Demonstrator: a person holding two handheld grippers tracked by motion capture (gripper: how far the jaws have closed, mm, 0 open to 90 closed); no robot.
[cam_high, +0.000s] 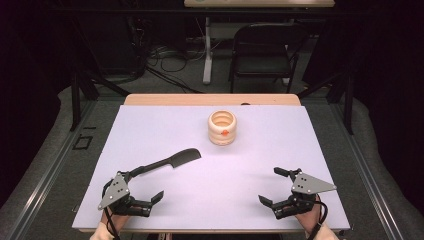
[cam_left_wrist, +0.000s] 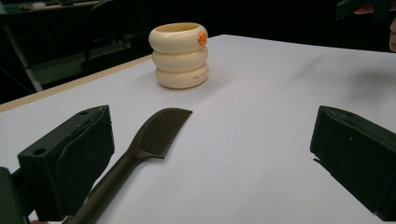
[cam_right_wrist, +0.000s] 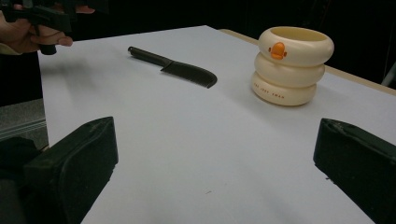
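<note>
High view shows the left tongs (cam_high: 146, 184) wide open and holding nothing, with the long dark plastic comb (cam_high: 167, 161) lying flat on the white surface (cam_high: 250, 170) just at their 1 o'clock, its handle end nearest them. The right tongs (cam_high: 274, 186) are wide open and empty too, well apart at 3 o'clock. To pick it up well, I would close gently on the thin handle; the cream ring-shaped cup with an orange duck mark (cam_high: 222, 128) at 12 o'clock looks empty.
</note>
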